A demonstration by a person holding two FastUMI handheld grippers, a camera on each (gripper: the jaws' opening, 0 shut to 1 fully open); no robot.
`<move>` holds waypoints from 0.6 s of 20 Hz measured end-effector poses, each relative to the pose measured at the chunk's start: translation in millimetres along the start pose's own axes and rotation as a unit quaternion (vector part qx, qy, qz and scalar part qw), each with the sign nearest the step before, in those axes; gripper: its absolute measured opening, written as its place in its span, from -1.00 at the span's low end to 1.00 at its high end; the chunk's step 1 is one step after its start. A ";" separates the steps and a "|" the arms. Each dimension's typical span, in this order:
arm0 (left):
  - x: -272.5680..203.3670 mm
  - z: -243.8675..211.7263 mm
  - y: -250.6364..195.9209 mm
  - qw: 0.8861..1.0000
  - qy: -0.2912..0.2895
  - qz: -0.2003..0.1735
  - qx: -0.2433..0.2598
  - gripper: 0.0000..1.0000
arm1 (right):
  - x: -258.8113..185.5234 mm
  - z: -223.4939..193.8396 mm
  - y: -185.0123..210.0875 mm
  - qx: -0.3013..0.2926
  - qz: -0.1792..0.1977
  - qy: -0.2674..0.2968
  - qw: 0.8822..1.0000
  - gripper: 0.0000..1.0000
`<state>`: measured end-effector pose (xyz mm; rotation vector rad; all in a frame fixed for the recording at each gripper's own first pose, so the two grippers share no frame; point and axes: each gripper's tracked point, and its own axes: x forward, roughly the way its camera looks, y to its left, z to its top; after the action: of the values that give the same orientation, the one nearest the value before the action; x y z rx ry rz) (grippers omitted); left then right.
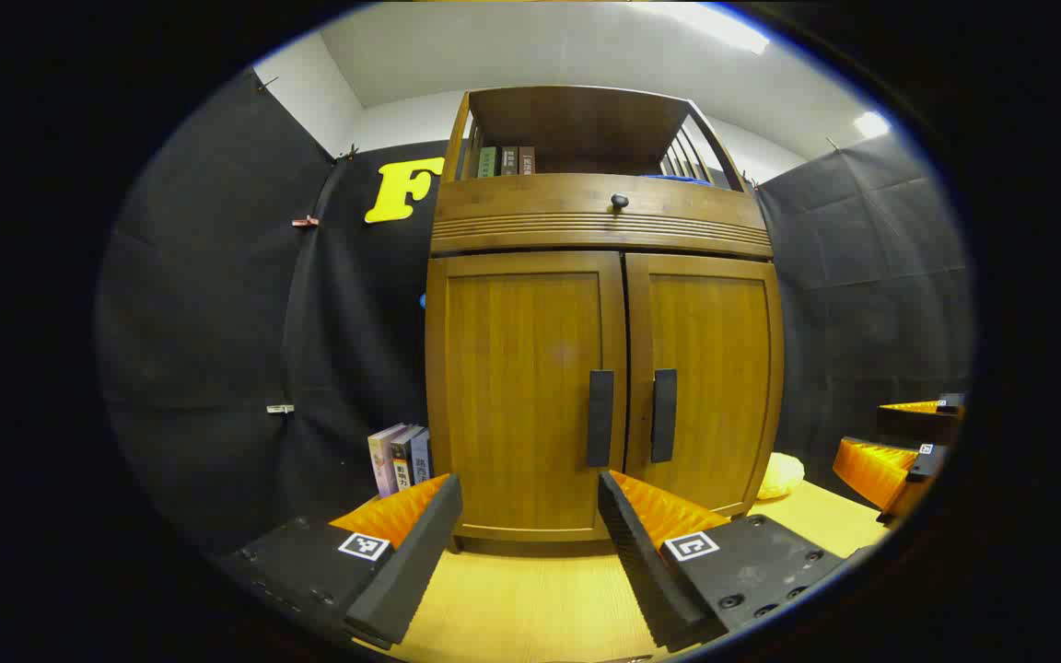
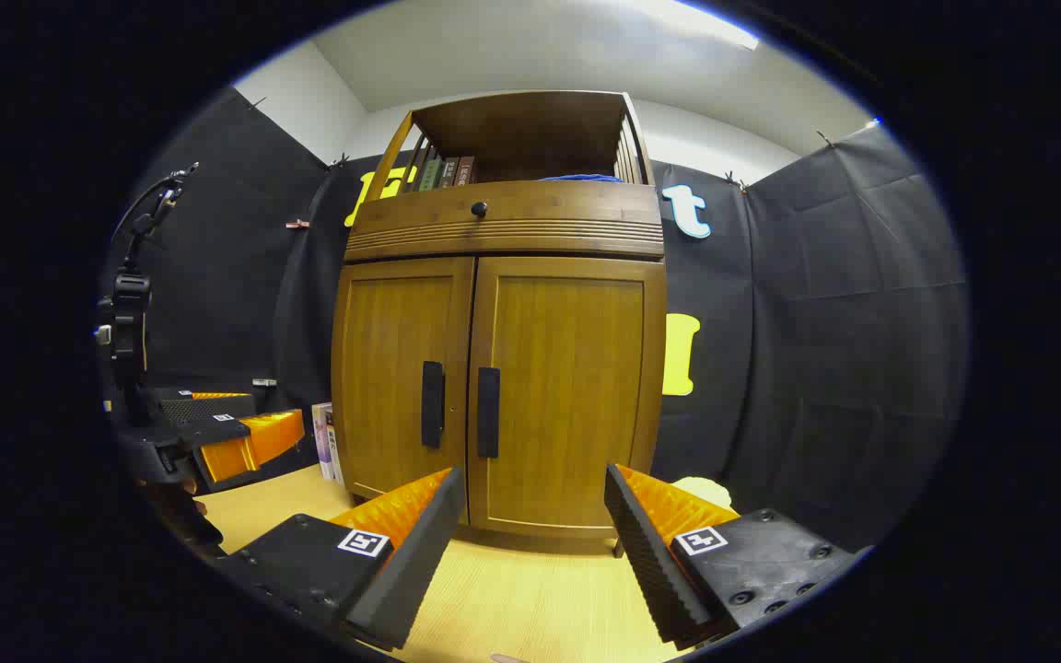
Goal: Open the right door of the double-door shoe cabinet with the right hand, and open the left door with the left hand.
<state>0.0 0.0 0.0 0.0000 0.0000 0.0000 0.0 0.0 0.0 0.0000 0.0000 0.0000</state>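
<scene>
Both doors of the cabinet (image 2: 503, 313) stand closed as the right gripper (image 2: 526, 516) hangs spread wide and empty, well short of the wood. The right door (image 2: 567, 396) lies straight ahead of it, and that door's handle (image 2: 488, 412) sits ahead, above and a little left of its fingertips, just beside the centre seam. The left gripper (image 1: 530, 520), likewise spread wide with nothing between its fingers, faces the left door (image 1: 526, 396); the left handle (image 1: 600, 417) is ahead and just above its right finger. To do the opening step well, the right gripper would likely need to rise and drift left, straddle the upright handle from both sides, close squarely on it, then pull back along the door's swing rather than straight out, keeping clear of the neighbouring handle close by.
</scene>
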 end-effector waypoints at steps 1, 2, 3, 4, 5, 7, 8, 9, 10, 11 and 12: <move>0.6 0.7 -0.8 1.000 -0.001 -0.001 0.002 0.85 | 1.5 -1.1 -2.4 0.000 0.000 0.001 1.000 0.93; 0.7 -0.2 -1.6 1.000 -0.003 0.000 0.003 0.85 | 1.5 -2.2 -3.1 0.000 0.000 0.002 1.000 0.93; 0.4 0.8 -3.5 1.000 -0.004 -0.001 0.004 0.85 | 1.6 -2.1 -2.9 0.000 0.001 0.003 1.000 0.93; 0.5 0.3 -5.6 1.000 -0.005 -0.003 0.003 0.85 | 0.4 -1.1 -3.1 -0.001 0.003 0.003 1.000 0.93; 0.6 -0.1 -6.9 1.000 -0.004 -0.005 0.001 0.85 | 0.9 -0.5 -4.0 0.000 0.003 0.003 1.000 0.93; 0.5 -1.3 -9.7 1.000 -0.002 -0.010 0.002 0.85 | 2.2 -0.6 -3.2 0.001 0.004 0.002 1.000 0.93; 0.9 -2.0 -10.1 1.000 -0.001 -0.010 0.004 0.85 | 2.3 -1.3 -3.8 0.003 0.005 0.002 1.000 0.93; 1.1 -2.2 -10.4 1.000 0.000 -0.011 0.006 0.86 | 3.4 -1.8 -4.0 0.005 0.005 0.001 1.000 0.93; 0.7 -2.8 -12.5 1.000 0.001 -0.013 0.008 0.86 | 4.0 -1.2 -4.0 0.006 0.006 0.001 1.000 0.94; 0.1 -2.7 -14.5 1.000 0.003 -0.016 0.008 0.86 | 5.6 -1.5 -2.7 0.008 0.007 0.000 1.000 0.94; 0.0 -3.4 -17.1 1.000 0.004 -0.020 0.008 0.86 | 6.5 -2.2 -2.1 0.010 0.009 0.000 1.000 0.93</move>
<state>0.0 -17.1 -3.4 0.0155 0.0071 -0.0404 6.5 -2.1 -2.2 0.0202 0.0006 0.0173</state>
